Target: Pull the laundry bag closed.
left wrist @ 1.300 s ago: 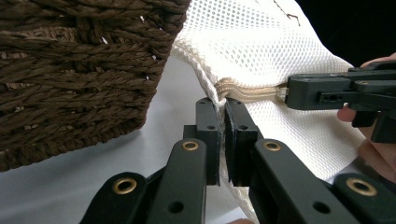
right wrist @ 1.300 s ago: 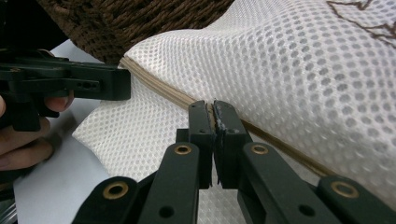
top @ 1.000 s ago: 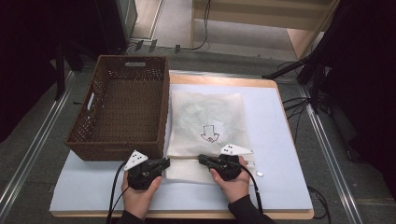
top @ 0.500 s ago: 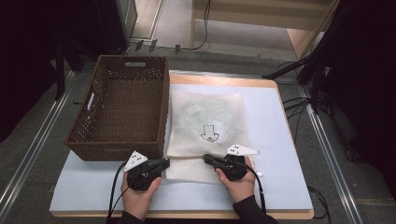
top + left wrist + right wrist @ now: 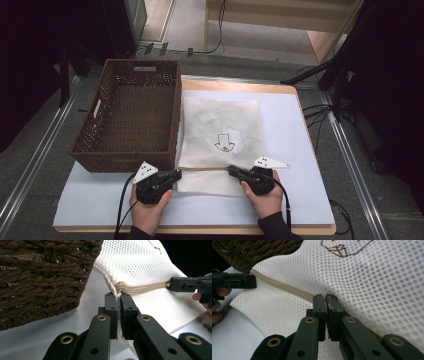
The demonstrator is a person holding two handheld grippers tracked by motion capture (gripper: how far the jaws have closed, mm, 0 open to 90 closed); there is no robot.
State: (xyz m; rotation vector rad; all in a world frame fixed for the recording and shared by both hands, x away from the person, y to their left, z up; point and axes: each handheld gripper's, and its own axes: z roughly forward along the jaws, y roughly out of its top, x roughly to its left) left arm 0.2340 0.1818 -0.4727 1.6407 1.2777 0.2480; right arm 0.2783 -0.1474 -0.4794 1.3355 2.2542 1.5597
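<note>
Hands apart now: my right hand-held gripper [image 5: 233,171] has slid rightward, my left hand-held gripper [image 5: 176,174] holds its place, both clenched on the white mesh laundry bag [image 5: 220,131] whose near edge is stretched along the worktop [image 5: 300,150] beside the brown wicker basket [image 5: 131,115].

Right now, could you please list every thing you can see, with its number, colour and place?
mesh bag: one, white with a brown drawn arrow, middle of the table, near edge pinched at the beige zipper
basket: one, dark brown wicker, left of the bag
table: one, pale top with wooden edge
cables: several, black, on the floor to the right
left gripper: one, black, shut on the bag's near left corner
right gripper: one, black, shut on the zipper farther right
hands: two, at the near edge
</note>
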